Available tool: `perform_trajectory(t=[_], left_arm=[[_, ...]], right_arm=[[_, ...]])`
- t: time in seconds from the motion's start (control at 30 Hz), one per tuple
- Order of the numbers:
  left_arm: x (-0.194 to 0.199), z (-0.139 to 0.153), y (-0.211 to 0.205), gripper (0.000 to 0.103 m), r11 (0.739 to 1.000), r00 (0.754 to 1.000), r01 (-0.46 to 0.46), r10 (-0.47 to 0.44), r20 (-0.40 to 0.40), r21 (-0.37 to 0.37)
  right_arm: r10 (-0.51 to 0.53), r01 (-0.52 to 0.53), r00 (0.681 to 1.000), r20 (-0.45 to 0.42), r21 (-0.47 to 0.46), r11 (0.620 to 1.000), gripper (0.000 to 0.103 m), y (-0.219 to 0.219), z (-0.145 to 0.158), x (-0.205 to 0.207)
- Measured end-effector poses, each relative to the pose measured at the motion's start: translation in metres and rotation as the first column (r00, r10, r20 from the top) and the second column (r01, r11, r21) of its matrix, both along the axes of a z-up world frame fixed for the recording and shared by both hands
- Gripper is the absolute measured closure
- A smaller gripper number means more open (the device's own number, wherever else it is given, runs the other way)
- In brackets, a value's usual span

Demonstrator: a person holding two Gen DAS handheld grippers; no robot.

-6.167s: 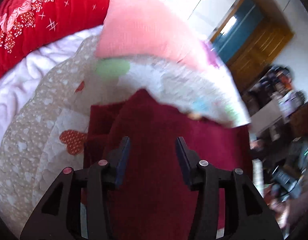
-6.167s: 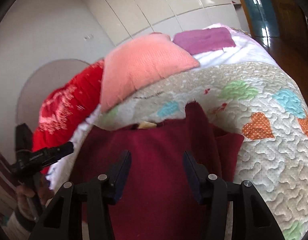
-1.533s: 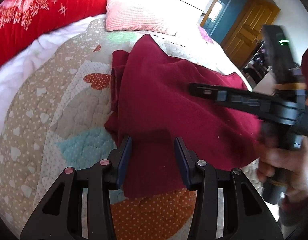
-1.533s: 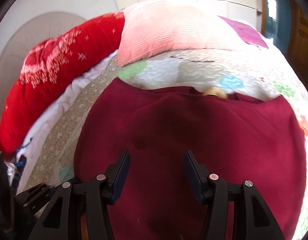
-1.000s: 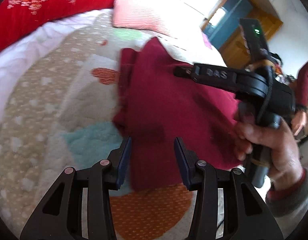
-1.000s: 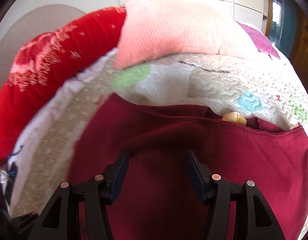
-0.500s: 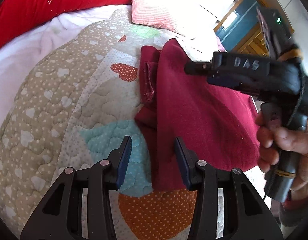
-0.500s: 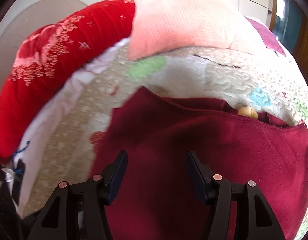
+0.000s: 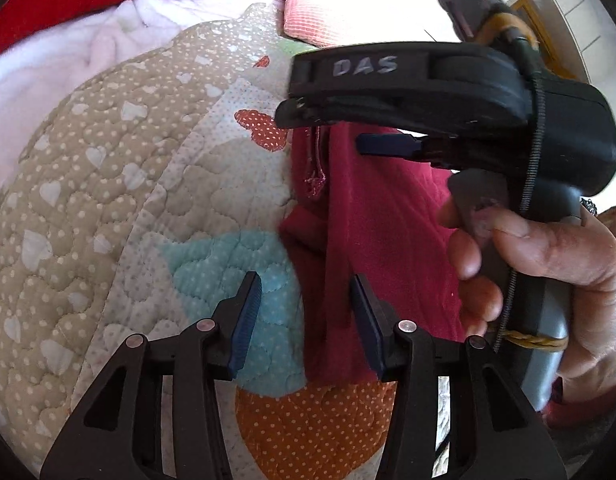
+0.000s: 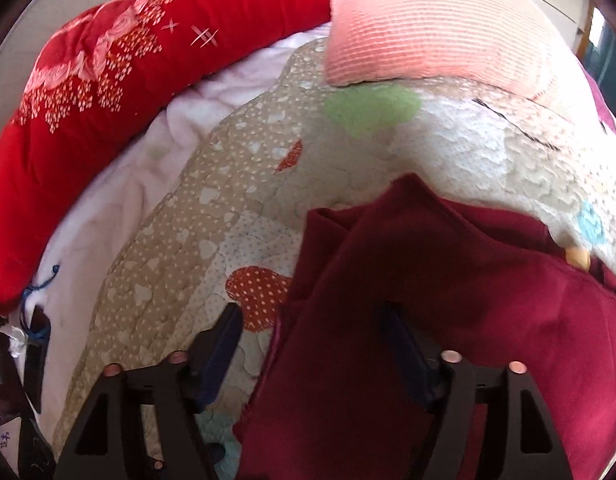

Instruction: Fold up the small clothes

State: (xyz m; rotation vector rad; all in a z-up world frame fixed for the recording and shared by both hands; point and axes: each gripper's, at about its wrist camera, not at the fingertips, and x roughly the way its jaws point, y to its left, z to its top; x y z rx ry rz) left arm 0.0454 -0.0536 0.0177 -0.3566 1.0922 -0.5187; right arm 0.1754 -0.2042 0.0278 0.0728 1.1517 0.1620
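A dark red garment (image 9: 371, 216) lies spread on a quilted bedspread (image 9: 108, 184), its left edge bunched in folds. My left gripper (image 9: 306, 308) is open, its jaws astride the garment's near left edge, holding nothing. My right gripper (image 10: 309, 328) is open and empty above the garment's (image 10: 447, 320) left part. In the left wrist view the right gripper (image 9: 347, 128) reaches in from the right over the garment, held by a hand (image 9: 547, 264).
A pink pillow (image 10: 423, 28) and a long red bolster (image 10: 108, 92) lie at the head of the bed. White sheet (image 10: 120, 184) shows beside the quilt. A small yellow object (image 10: 577, 258) peeks out at the garment's far edge.
Both grippers have shifted left towards the garment's left edge. The right gripper has come closer in front of the left camera. Both stay open.
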Motion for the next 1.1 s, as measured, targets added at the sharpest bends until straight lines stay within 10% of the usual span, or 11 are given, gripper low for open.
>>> perform_trajectory(t=[0.27, 0.4, 0.6, 1.1], left_arm=[[0.003, -0.003, 0.007, 0.047, 0.999, 1.000, -0.008, 0.008, -0.003, -0.032], [0.002, 0.000, -0.002, 0.036, 1.000, 1.000, 0.005, -0.004, 0.030, -0.029], [-0.001, 0.001, -0.017, 0.030, 1.000, 0.996, 0.008, -0.009, 0.086, 0.008], [0.003, -0.005, -0.041, 0.030, 0.999, 0.993, 0.010, -0.016, 0.115, 0.052]], right_arm=[[0.074, -0.062, 0.996, 0.040, -0.234, 0.970, 0.040, 0.014, -0.017, 0.004], [0.056, -0.047, 0.994, 0.095, -0.090, 0.995, 0.073, -0.006, 0.000, -0.007], [-0.076, 0.039, 0.989, 0.126, 0.270, 0.962, 0.084, -0.065, 0.016, -0.025], [-0.097, 0.041, 0.982, 0.162, 0.315, 0.948, 0.085, -0.079, 0.019, -0.047]])
